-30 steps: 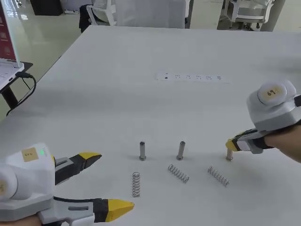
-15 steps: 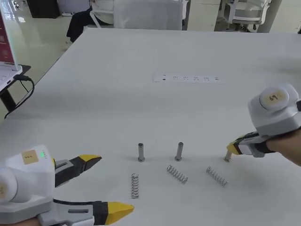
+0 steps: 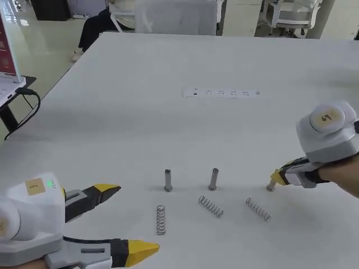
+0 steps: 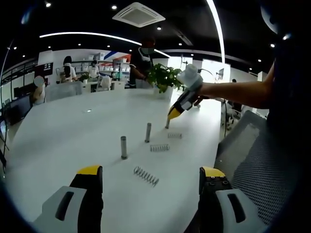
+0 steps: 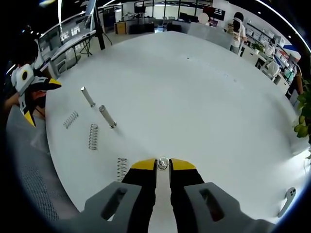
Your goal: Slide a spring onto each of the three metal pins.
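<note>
Three metal pins stand upright in a row close to the near edge of the white table [image 3: 168,61]: the left pin [image 3: 168,180], the middle pin [image 3: 213,179] and the right pin [image 3: 271,186]. One spring lies flat just in front of each pin, toward the near edge: the left spring [image 3: 161,219], the middle spring [image 3: 211,205] and the right spring [image 3: 257,208]. None is on a pin, so the task appears to be at its start. The right hand-held gripper [image 3: 273,180] reaches in from the table's right side, its jaws drawn together on the top of the right pin. The pin's round head shows between the yellow tips in the right gripper view. The left hand-held gripper [image 3: 130,217] hovers by the near edge, left of the row. Its jaws are wide apart with nothing between them, and the left spring is the nearest thing to it. A power strip [image 3: 224,93] lies toward the table's middle, well apart from the work. Likely hazards:

- The pins seem to stand free on narrow bases, so a sideways pull or uneven squeeze could topple the right pin onto the right spring.
- A grip held over the pin's head would block a spring from sliding on.
- A light, round spring pinched off-centre may roll or flick away.
</note>
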`<state>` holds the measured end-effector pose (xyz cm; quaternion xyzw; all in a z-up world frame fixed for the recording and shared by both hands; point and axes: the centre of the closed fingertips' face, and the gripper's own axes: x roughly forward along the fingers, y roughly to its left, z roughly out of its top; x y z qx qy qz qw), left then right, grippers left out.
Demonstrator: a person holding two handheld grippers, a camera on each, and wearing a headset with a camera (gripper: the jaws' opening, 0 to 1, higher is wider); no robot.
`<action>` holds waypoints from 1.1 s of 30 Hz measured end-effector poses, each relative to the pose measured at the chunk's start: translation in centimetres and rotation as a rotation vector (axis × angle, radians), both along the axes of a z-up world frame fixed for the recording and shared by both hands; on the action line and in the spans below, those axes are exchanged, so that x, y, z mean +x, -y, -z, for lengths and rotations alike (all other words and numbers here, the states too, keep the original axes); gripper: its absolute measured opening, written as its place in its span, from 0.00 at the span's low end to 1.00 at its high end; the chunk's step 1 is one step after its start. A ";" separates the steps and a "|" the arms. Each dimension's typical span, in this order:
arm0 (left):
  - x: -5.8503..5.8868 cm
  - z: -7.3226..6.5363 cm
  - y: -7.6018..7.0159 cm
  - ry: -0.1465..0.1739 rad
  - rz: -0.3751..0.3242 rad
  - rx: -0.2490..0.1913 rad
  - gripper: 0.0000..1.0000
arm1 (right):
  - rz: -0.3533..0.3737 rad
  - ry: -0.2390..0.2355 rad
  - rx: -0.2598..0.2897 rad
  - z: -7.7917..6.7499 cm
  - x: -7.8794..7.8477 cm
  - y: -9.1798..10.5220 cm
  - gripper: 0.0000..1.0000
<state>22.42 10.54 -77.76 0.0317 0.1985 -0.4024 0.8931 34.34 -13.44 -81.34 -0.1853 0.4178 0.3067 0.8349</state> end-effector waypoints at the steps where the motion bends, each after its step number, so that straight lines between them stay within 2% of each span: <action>1: 0.0 0.0 0.0 0.000 0.000 0.000 0.78 | -0.001 0.000 -0.001 0.0 0.0 0.0 0.08; 17: 0.1 0.2 0.1 -0.001 0.004 0.000 0.78 | 0.012 0.001 0.005 0.2 -1.1 0.7 0.10; 24: 0.0 0.3 0.2 -0.003 0.004 -0.001 0.78 | 0.021 -0.007 0.012 0.8 -2.4 1.1 0.10; 33: -0.1 0.4 0.4 -0.004 0.006 -0.004 0.78 | 0.006 -0.028 0.020 1.6 -4.5 0.6 0.10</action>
